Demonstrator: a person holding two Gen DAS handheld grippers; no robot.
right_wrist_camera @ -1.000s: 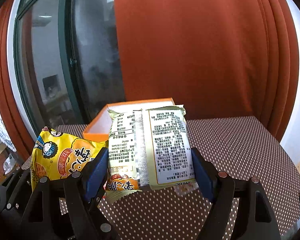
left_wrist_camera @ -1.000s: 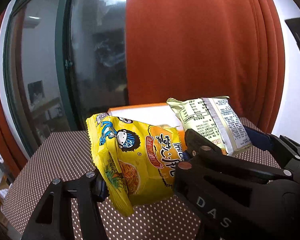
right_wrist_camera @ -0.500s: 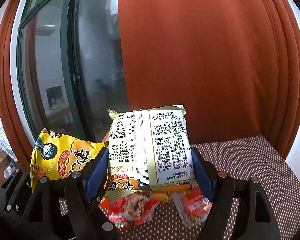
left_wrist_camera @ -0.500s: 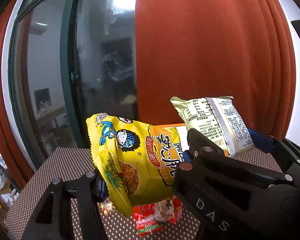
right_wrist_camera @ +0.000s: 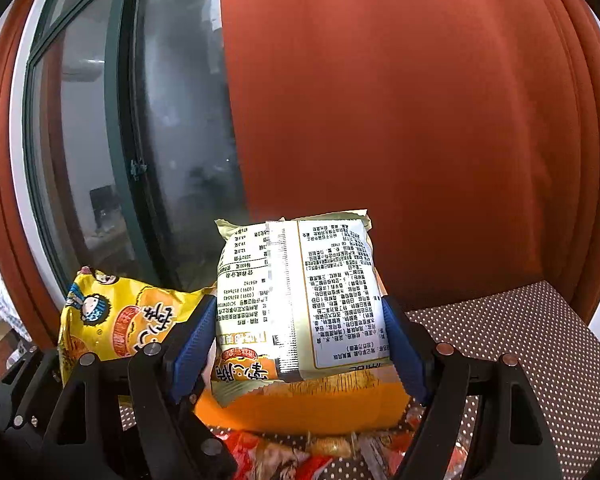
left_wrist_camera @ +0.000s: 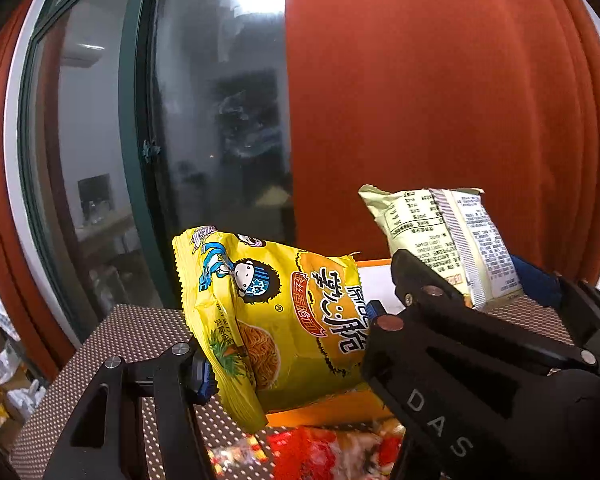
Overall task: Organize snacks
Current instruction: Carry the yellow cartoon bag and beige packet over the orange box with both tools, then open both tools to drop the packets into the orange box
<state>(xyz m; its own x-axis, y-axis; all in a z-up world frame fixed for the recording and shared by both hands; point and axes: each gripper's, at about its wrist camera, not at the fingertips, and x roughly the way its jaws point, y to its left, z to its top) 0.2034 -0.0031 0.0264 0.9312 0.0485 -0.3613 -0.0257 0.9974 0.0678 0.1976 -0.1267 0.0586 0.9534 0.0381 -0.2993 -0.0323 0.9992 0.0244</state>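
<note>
A yellow noodle-snack packet [left_wrist_camera: 276, 312] with a cartoon figure is held off the table, my left gripper [left_wrist_camera: 288, 344] shut on its lower part with blue pads on both sides. A pale packet [right_wrist_camera: 300, 296], printed back facing the camera, stands upright with my right gripper [right_wrist_camera: 298, 350] shut on its sides. Each packet also shows in the other view: the pale packet [left_wrist_camera: 440, 236] at the right, the yellow packet [right_wrist_camera: 116, 320] at the left. Just below both packets sits the orange box [right_wrist_camera: 300, 408], its orange wall [left_wrist_camera: 328, 408] partly hidden by them.
Red snack packets [right_wrist_camera: 280, 456] lie on the brown dotted tablecloth [right_wrist_camera: 520, 340] in front of the box, blurred red packets [left_wrist_camera: 320, 456] at the bottom edge. Behind the table hang an orange-red curtain [right_wrist_camera: 420, 120] and a dark window [left_wrist_camera: 212, 120].
Both grippers have moved forward together with their packets. The orange box has slid down under the packets in both views, and red packets have come into view at the bottom. Both grips are unchanged.
</note>
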